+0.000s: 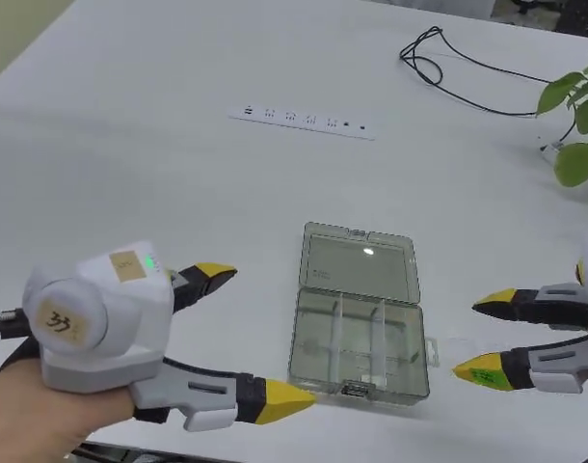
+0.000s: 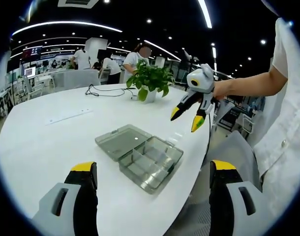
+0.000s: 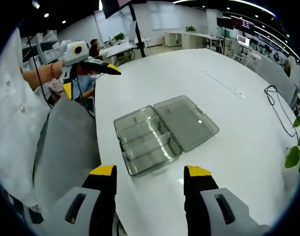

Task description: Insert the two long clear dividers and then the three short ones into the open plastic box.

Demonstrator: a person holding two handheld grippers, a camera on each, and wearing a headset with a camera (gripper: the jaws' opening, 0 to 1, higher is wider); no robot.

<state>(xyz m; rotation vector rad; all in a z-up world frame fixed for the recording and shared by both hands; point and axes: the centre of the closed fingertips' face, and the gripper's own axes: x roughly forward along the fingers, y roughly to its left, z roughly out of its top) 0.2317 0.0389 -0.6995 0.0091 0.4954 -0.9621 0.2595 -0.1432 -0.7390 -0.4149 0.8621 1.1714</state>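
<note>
Left gripper (image 1: 251,338): spread wide and empty, held above the surface (image 1: 178,174) just left of the box (image 1: 357,376).
Right gripper (image 1: 485,338): also spread and empty, held right of the box with its tips pointed toward it.
Box: open on the surface between the two grippers, near the front edge, with the lid (image 1: 360,256) laid flat behind the tray.
Long dividers (image 1: 379,333): two clear strips are seen standing front to back in the tray, and both are judged to be seated.
Short dividers: none can be made out with certainty. A faint clear patch (image 1: 458,344) lies just right of the box, near the right gripper, and may be them.
Step in hand: judged to be the pick-up of the first short divider.
Pick-up: a flat clear piece is best taken by one long edge, with the jaws narrowed before contact so it is not pushed away.
Insertion: the piece should be held upright, lined up with the slots, and pressed down evenly.
Support: the tray can be steadied with the left gripper, since a light box may slide.
Risk: the seated long dividers could be knocked loose by a tilted entry.
</note>
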